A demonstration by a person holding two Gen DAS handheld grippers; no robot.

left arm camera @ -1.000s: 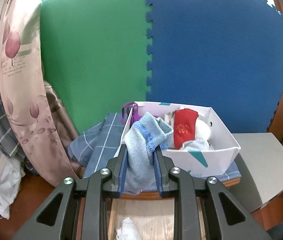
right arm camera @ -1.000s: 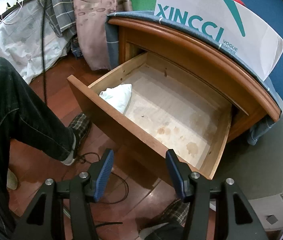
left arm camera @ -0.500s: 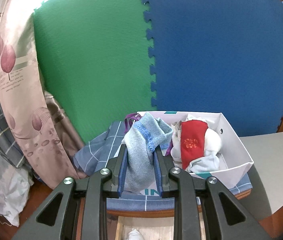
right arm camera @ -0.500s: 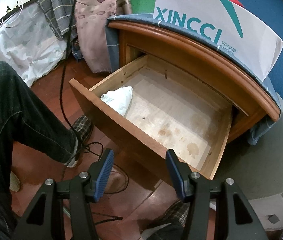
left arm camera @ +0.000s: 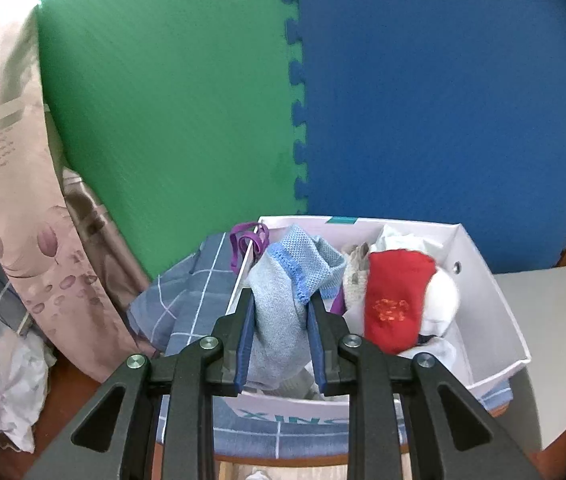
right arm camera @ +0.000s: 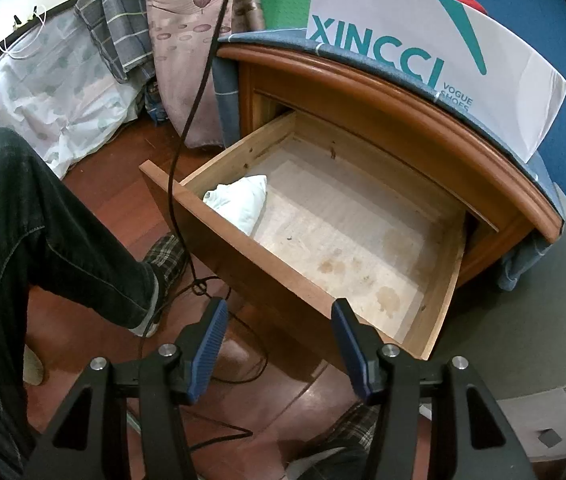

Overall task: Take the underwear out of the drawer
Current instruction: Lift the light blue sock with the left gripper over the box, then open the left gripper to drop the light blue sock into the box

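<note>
the left gripper (left arm camera: 279, 308), jaws clamped on light-blue knitted underwear (left arm camera: 283, 280), has carried it over the white cardboard box (left arm camera: 495, 304); the right gripper (right arm camera: 279, 336) idles, jaws apart, before the wooden drawer (right arm camera: 243, 256).

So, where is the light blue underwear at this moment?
In the left wrist view the light blue underwear is clamped in the left tool, just above the left end of the white box beside the red cloth.
</note>
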